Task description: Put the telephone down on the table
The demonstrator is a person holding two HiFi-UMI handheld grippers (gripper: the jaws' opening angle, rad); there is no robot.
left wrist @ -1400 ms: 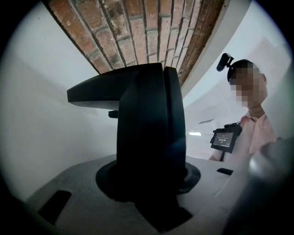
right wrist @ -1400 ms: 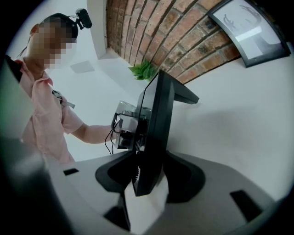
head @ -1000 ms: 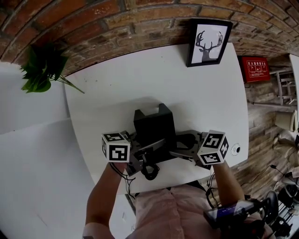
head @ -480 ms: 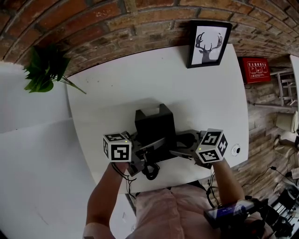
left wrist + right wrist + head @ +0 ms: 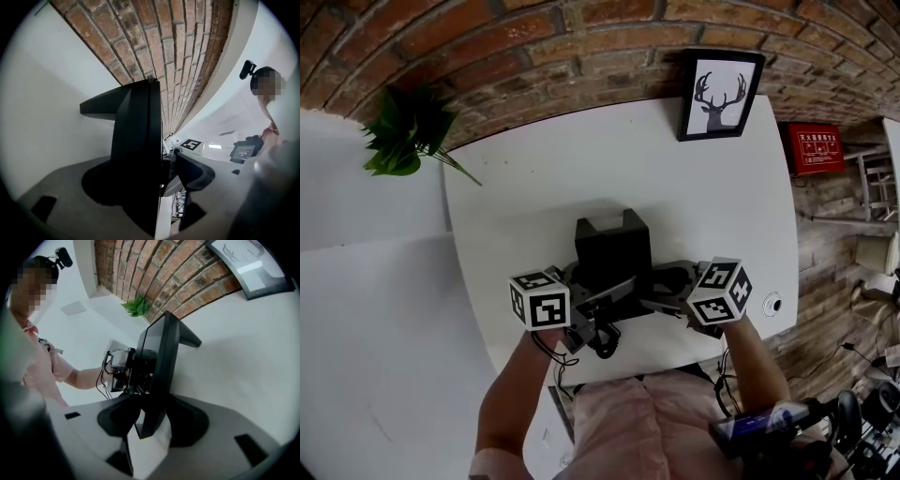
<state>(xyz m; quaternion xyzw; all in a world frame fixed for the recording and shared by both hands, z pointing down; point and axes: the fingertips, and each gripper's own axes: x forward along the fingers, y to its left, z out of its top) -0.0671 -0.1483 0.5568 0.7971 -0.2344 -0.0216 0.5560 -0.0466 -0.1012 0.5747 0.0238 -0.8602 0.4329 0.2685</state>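
Pinching the black telephone [image 5: 612,251] by its edge in the right gripper [image 5: 652,303], upright on the white table [image 5: 581,159] near the front rim. Opening the left gripper [image 5: 605,298], telephone between its jaws, one pad clear.

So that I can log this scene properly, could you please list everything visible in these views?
white round-cornered table: one, white, filling the head view's middle.
black plastic telephone: one, black, near the table's front edge, between both grippers.
black-framed deer picture: one, black and white, leaning at the table's far edge.
leafy green plant: one, green, left of the table.
red brick wall: one, red-brown, behind the table.
red rectangular sign: one, red, on the wall at right.
small round fitting: one, white, table's right edge.
left gripper: one, grey, jaws opening, telephone between them.
right gripper: one, grey, shut on the telephone.
bare forearms: two, behind the grippers.
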